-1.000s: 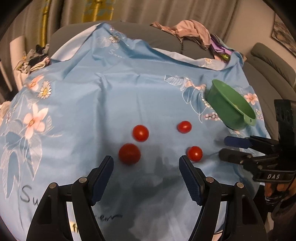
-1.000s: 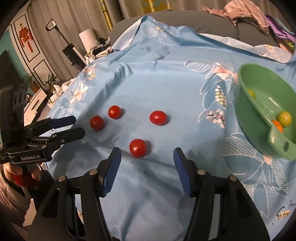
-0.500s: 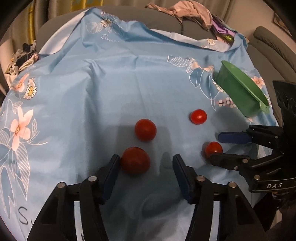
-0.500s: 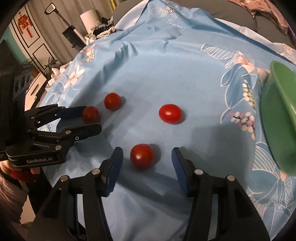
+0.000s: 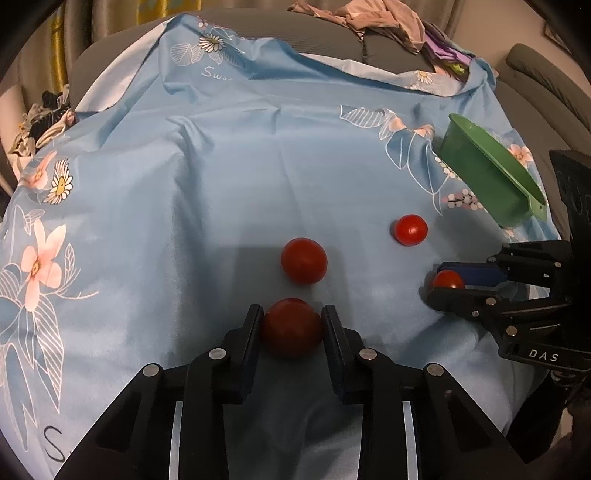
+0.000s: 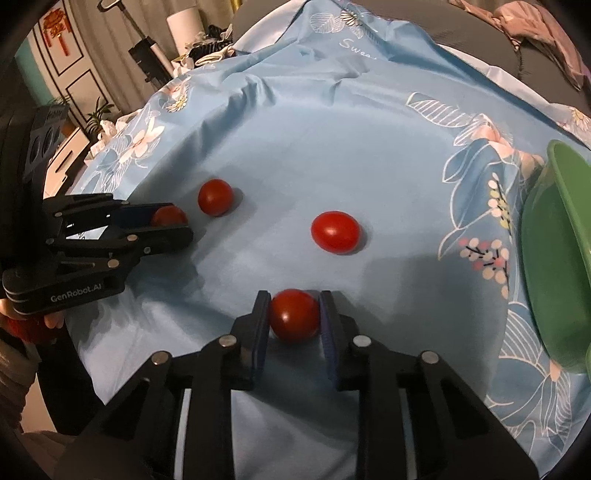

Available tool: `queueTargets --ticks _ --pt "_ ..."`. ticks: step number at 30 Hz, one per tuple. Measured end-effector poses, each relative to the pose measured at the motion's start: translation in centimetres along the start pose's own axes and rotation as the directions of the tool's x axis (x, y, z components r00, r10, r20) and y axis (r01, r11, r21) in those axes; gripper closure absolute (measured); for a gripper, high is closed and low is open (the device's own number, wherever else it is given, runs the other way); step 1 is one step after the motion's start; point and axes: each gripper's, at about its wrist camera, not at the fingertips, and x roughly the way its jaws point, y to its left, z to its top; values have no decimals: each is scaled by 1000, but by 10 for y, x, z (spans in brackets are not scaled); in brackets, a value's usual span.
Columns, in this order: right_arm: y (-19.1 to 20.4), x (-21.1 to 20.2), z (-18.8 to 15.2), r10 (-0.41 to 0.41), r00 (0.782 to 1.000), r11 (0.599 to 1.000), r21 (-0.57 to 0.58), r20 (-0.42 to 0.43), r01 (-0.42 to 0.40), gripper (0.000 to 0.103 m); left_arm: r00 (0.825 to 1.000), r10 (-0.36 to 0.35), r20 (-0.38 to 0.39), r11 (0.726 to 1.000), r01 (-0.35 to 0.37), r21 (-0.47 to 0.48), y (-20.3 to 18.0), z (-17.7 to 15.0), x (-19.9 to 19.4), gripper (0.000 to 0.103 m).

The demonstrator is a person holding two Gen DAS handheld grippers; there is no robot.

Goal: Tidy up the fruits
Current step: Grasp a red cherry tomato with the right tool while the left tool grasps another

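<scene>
Several red cherry tomatoes lie on a blue flowered cloth. My left gripper [image 5: 291, 325] is shut on one tomato [image 5: 291, 328] resting on the cloth; it shows in the right wrist view [image 6: 168, 216] too. My right gripper [image 6: 294, 314] is shut on another tomato [image 6: 294, 315], also seen in the left wrist view [image 5: 448, 279]. Two loose tomatoes [image 5: 303, 260] [image 5: 410, 229] lie between the grippers and beyond them. A green bowl [image 5: 487, 181] stands at the right.
The cloth [image 5: 221, 166] drapes over a grey sofa, with a pile of clothes [image 5: 373, 18] at the back. The green bowl's wall [image 6: 554, 266] is close on the right of my right gripper. A white cabinet and a plant stand far left.
Both grippers moved forward and down over their tomatoes and closed on them. The two loose tomatoes stayed in place.
</scene>
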Motion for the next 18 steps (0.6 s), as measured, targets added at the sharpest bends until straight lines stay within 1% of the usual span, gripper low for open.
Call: queueTargets --ticks 3,7,12,18 --pt "-4 -5 -3 9 1000 1000 24 24 -10 77 1000 -11 3 1000 11 -14 1 0 -1 71" --pt "-10 -15 -9 16 999 998 61 52 -20 77 999 -42 19 998 43 -41 0 0 -8 71" --pt "-16 -31 -14 -13 996 996 88 85 6 77 997 -70 41 996 72 -44 -9 1 -21 71" --pt "-21 -56 -17 -41 988 994 106 147 25 77 994 -98 59 994 100 -35 -23 1 -35 71"
